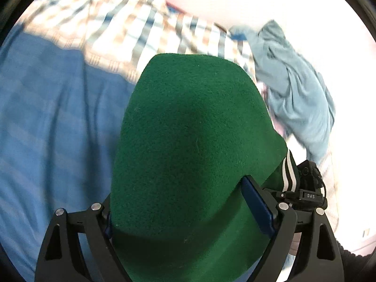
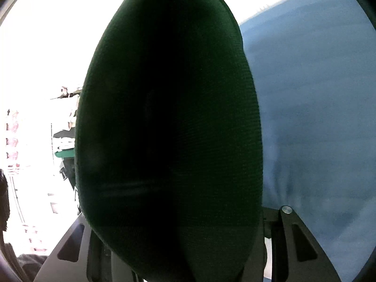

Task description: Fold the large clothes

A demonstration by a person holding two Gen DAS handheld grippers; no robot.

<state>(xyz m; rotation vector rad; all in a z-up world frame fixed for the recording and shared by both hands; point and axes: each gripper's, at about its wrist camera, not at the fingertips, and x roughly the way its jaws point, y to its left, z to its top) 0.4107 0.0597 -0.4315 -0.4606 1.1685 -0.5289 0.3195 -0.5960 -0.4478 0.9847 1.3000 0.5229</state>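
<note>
Both claws have hold of the same green garment (image 1: 188,145), a thick fleecy piece with a white-striped cuff or hem (image 1: 287,174) showing at its right edge in the left wrist view. The left claw (image 1: 190,213) stands wide with the cloth bunched between its fingers, the blue pad of one finger (image 1: 258,208) pressing into the fabric, so it looks to be grasping the garment. In the right wrist view the right claw (image 2: 178,230) is nearly buried: the green cloth fills the gap between its fingers and blocks most of the picture, dark against the glare, and it too seems clenched on the fabric. The garment hangs lifted off the bed (image 1: 47,129), which has a blue cover, with a plaid blanket (image 1: 117,28) further up and a crumpled pale blue garment (image 1: 296,94) lying well apart at the right. As for progress, I judge the folding of this piece barely begun: it is gathered and raised, not laid flat, and no crease or folded edge shows. Spreading it on the bed, folding it and then dealing with the pale blue one all appear left to do.
</note>
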